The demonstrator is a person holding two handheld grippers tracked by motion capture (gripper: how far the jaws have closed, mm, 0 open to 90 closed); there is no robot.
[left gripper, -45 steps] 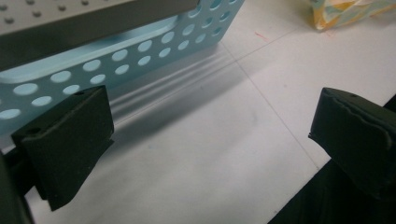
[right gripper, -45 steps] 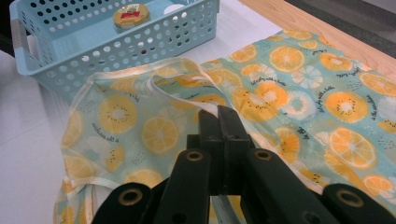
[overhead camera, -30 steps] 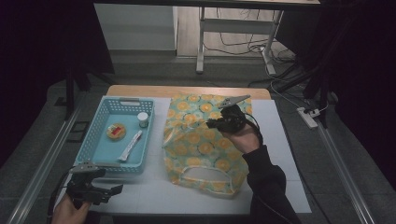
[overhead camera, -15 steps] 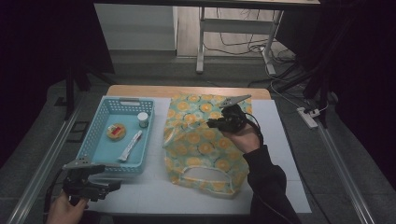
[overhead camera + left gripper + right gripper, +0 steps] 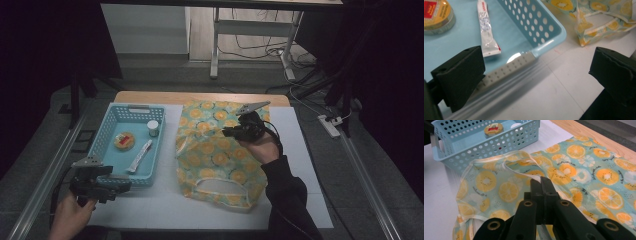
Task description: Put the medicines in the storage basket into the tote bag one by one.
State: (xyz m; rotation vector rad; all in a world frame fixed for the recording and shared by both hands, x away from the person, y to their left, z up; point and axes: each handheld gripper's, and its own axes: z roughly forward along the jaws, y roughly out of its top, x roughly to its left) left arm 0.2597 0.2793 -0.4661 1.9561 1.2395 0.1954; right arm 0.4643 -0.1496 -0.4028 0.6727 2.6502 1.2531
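Note:
A bag (image 5: 215, 155) printed with orange slices lies on the white table cover, right of a light blue basket (image 5: 131, 108). My right gripper (image 5: 226, 132) is shut on the bag's upper cloth near its mouth, and the rim there stands lifted. In the right gripper view the jaws (image 5: 540, 181) meet on that cloth (image 5: 574, 162). My left gripper (image 5: 117, 186) hovers open at the basket's near right corner, nothing between its pads (image 5: 536, 72). The basket holds a round tin (image 5: 124, 140), a white tube (image 5: 140, 156) and a small white bottle (image 5: 153, 128).
In the left gripper view the tube (image 5: 486, 27) and tin (image 5: 436, 12) lie on the basket floor, with the bag's handle (image 5: 594, 15) beyond. The wooden table edge (image 5: 200, 97) runs along the back. A power strip (image 5: 330, 125) lies off to the right.
My left gripper has risen and drawn nearer the basket's front corner, still open. The right gripper and the bag have kept still.

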